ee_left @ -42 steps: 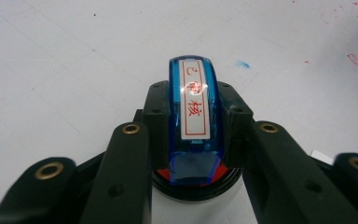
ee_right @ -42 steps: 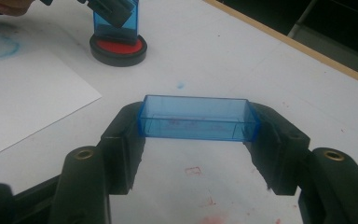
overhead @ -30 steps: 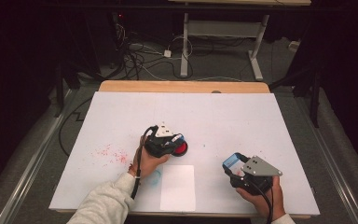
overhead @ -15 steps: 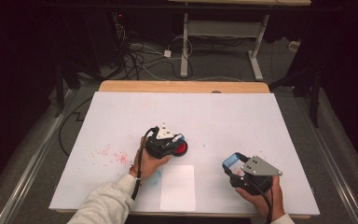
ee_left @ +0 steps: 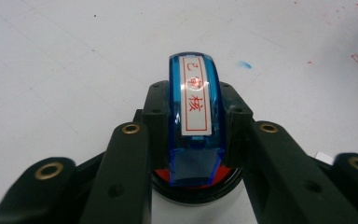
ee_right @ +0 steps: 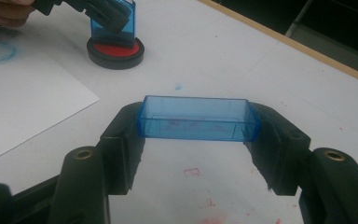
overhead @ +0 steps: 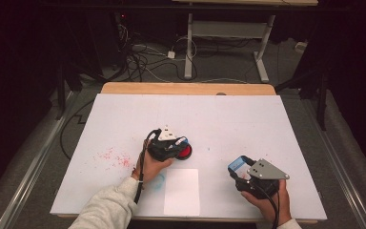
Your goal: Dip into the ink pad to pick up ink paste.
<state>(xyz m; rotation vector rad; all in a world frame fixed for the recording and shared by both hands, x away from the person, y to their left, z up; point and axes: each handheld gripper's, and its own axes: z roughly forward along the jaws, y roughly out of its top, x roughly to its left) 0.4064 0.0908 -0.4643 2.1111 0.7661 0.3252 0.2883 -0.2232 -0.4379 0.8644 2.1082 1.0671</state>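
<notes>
My left gripper is shut on a blue see-through stamp with a white label printed in red characters. The stamp stands upright with its base on a round red ink pad in a black case. The right gripper view shows the same stamp on the pad at its upper left. Near the table's front right, my right gripper is shut on the ends of a blue see-through rectangular cap, held above the table.
A blank white sheet of paper lies at the front edge between the hands. Red ink specks and a blue scribble mark the white table. Cables and a desk frame lie on the floor beyond.
</notes>
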